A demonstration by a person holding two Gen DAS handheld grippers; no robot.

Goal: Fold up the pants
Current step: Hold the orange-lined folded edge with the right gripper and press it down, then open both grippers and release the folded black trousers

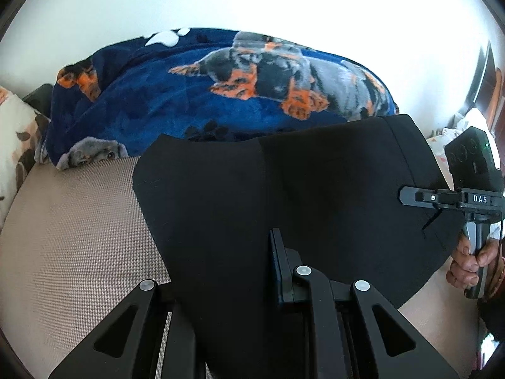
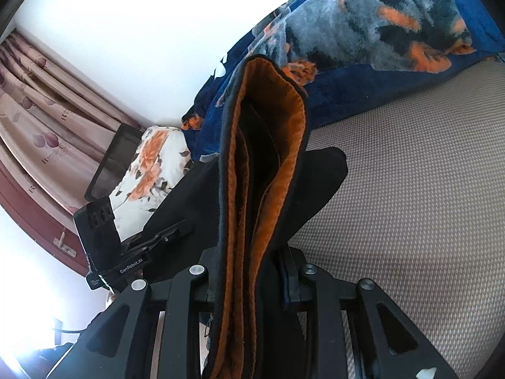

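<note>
Left wrist view shows your left gripper (image 1: pixel 249 284) clamped on the black pants (image 1: pixel 284 189), held above the beige mattress (image 1: pixel 79 237); your right gripper (image 2: pixel 252 271) pinches the orange-lined waistband edge, keeping the cloth taut for a fold.

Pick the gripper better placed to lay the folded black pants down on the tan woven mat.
Left, probably. The left gripper grips the black orange-lined pants low over the tan woven mat. The right gripper holds a thick upright bundle beside the blue dog-print blanket.
</note>
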